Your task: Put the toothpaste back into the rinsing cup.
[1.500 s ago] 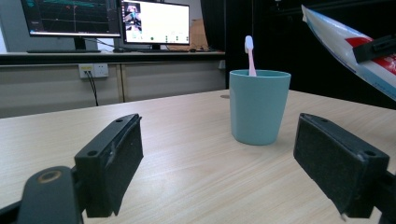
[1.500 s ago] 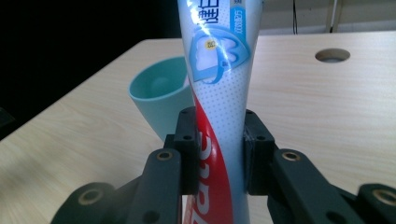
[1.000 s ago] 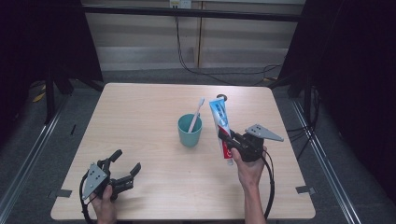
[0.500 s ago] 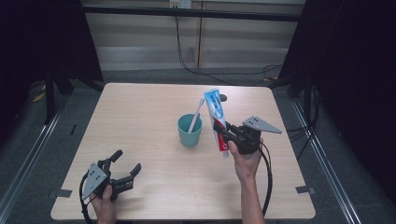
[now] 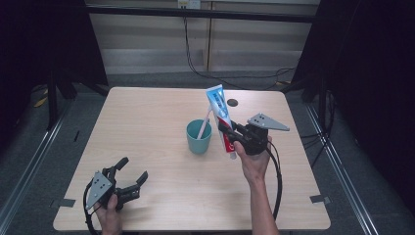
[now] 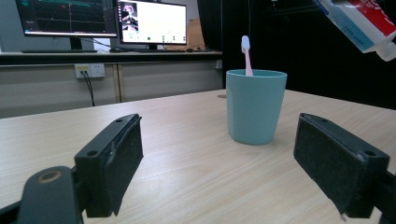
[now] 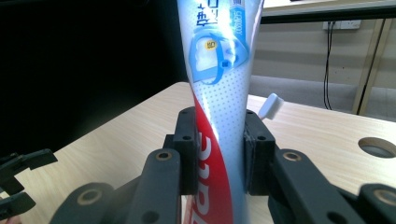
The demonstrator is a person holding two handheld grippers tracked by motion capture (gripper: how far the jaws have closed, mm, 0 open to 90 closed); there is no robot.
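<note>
Near the table's front-left corner the left gripper (image 5: 128,180) rests low, jaws spread and empty. At mid-table stands a teal cup (image 5: 199,137) with a toothbrush (image 5: 203,125) already in it. Just to its right, the right gripper (image 5: 234,136) pinches a toothpaste tube (image 5: 221,115) aloft, cap end down — apparently bound for the cup, not yet in.

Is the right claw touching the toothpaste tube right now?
Touching. In the right gripper view both jaws of the right claw press flat against the toothpaste tube, pinching it with no gap on either side.
</note>
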